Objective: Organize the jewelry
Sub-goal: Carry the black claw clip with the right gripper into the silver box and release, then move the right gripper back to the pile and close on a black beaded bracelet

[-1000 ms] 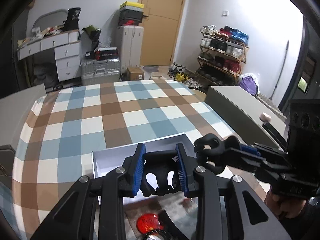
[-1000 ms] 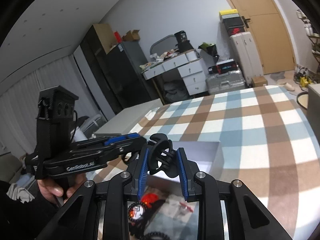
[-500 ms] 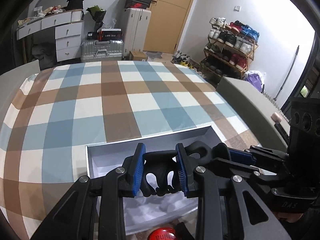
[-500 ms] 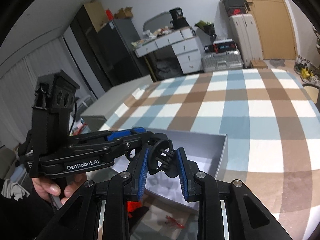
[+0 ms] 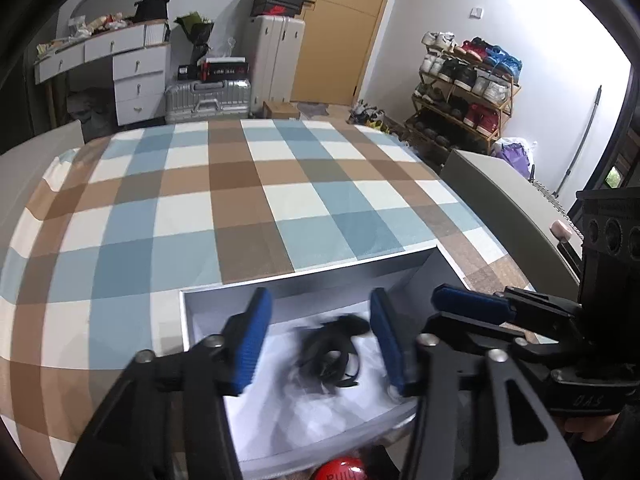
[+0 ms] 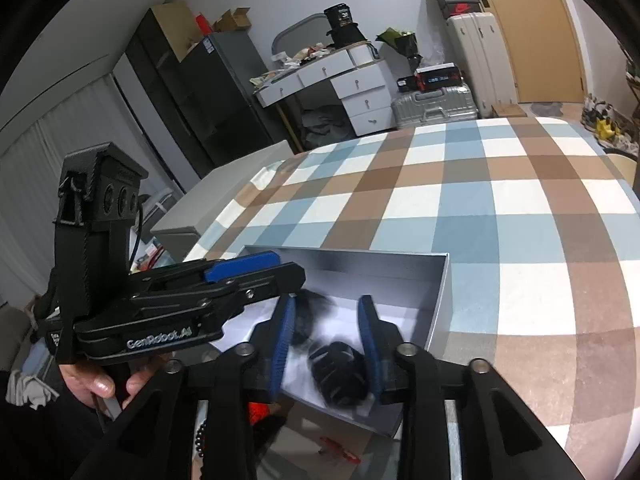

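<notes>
Checked cloth [image 5: 248, 208] in blue, brown and white squares covers the table, flat and matte, filling the middle of both views. White open-top box [image 5: 320, 276], rectangular with thin stiff walls, sits at lower centre of the left view and has crumpled white paper lining its floor. Black hair clips: two of them, glossy plastic with curved claw teeth, both motion-blurred. First clip [image 5: 332, 354] lies on the paper inside the box, between the left gripper's [image 5: 320, 340] blue ribbed pads but not touched by them; those jaws have just been opening and stand spread. Second clip [image 6: 340, 372] is in the box too, lower centre of the right view, between the right gripper's [image 6: 326, 340] pads; jaws have just been opening, gap visible on the left pad side, the other side too blurred to call. Red round object [image 5: 342, 470] with partial lettering at the bottom edge of the left view, outside the box's near wall. Person's hand [image 6: 100, 384] grips the left tool's handle, lower left of the right view.
</notes>
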